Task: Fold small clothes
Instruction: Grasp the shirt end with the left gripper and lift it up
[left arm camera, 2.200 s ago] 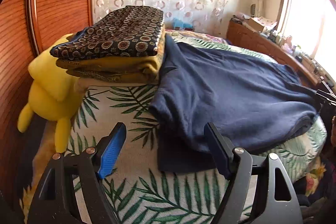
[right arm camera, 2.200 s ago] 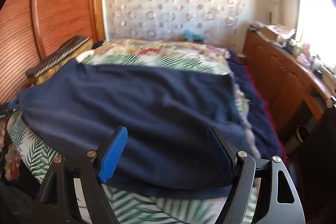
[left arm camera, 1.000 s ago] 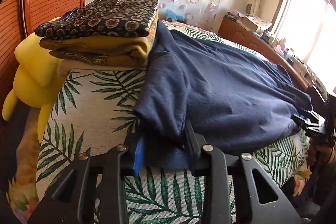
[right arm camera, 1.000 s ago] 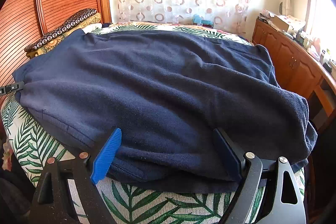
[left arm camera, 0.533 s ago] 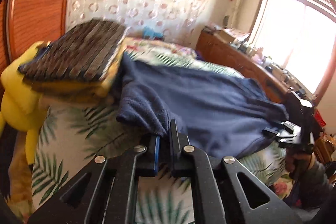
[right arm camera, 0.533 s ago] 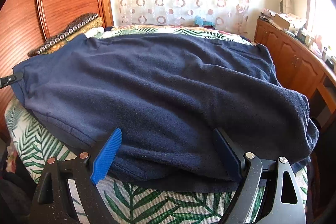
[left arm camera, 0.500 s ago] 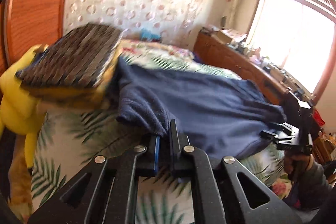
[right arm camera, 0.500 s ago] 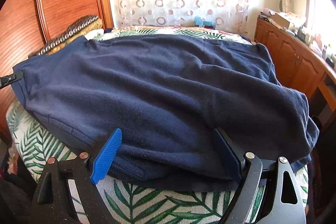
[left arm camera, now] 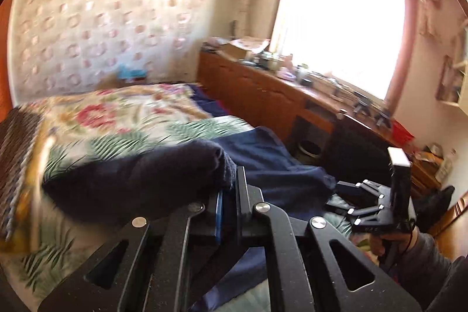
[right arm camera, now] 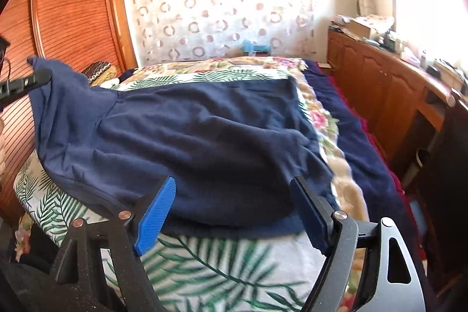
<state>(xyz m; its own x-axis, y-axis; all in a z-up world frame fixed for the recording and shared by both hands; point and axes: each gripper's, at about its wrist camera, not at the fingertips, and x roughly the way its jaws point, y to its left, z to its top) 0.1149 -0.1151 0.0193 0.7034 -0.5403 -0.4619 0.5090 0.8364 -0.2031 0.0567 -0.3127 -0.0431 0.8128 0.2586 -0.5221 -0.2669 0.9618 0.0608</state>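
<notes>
Two grippers at work on one navy garment (right arm camera: 187, 136), spread over the near end of a leaf-print bedspread (right arm camera: 222, 271)

Left gripper (left arm camera: 229, 195): jaws pressed together, pinching a bunched corner of the navy cloth. In the right wrist view that corner stands raised off the bed at the far left, cloth hanging from the clamp in a slack drape. Left wrist view is smeared by motion; which part of the garment is held (sleeve or shoulder, likely) cannot be told for sure.

Right gripper (right arm camera: 234, 206): jaws spread wide, holding nothing. It hovers low over the near hem, blue pad on one side and dark pad on the other, cloth lying between and just beyond them. Whether the pads touch the fabric cannot be told.

Garment body lies flat on the bedspread, a few soft creases across the middle. A stack of patterned folded cloth (right arm camera: 96, 71) sits near the wooden wardrobe (right arm camera: 73, 5), apart from the work.

Step in hand, as judged: first fold, lifted left side to be carried across the body. Next move calls for the right gripper to pinch or pin the near hem so the body does not drag, and for a level carry so the edge lands square
</notes>
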